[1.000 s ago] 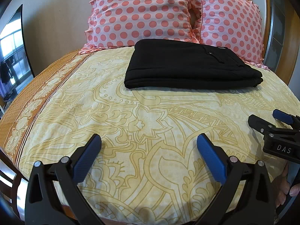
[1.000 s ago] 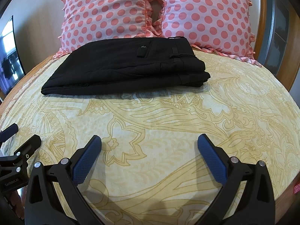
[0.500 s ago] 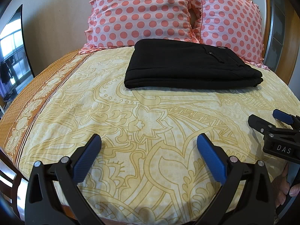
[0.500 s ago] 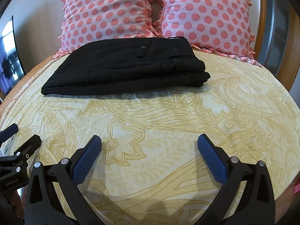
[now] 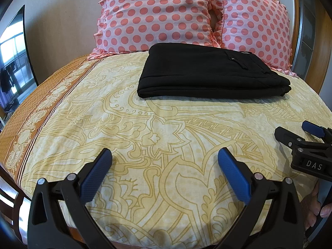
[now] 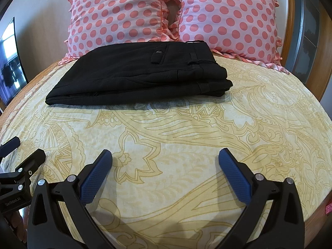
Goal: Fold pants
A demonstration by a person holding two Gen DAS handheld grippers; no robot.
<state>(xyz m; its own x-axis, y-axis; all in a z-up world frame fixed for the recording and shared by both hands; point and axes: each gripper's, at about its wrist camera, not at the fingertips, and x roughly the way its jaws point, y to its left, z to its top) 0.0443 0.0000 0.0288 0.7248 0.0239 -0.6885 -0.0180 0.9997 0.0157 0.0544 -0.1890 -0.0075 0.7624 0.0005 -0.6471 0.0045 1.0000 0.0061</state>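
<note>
No mvmt since prev; both jaws wide apart, empty. Folded black pants (image 5: 209,72) lie well ahead of L gripper (image 5: 165,160) & R gripper (image 6: 165,160), by pillows (image 6: 170,10).

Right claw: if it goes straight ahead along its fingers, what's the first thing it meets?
Probably the folded black pants, lying across its line on the yellow patterned bedspread. The right claw is open and sits low, so it may graze the bedspread first; depth is unclear.

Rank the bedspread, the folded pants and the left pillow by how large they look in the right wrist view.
1. bedspread, by far the largest.
2. and 3. folded pants and left pillow look alike in size; the pants partly hide the pillow, so no ranking.
</note>
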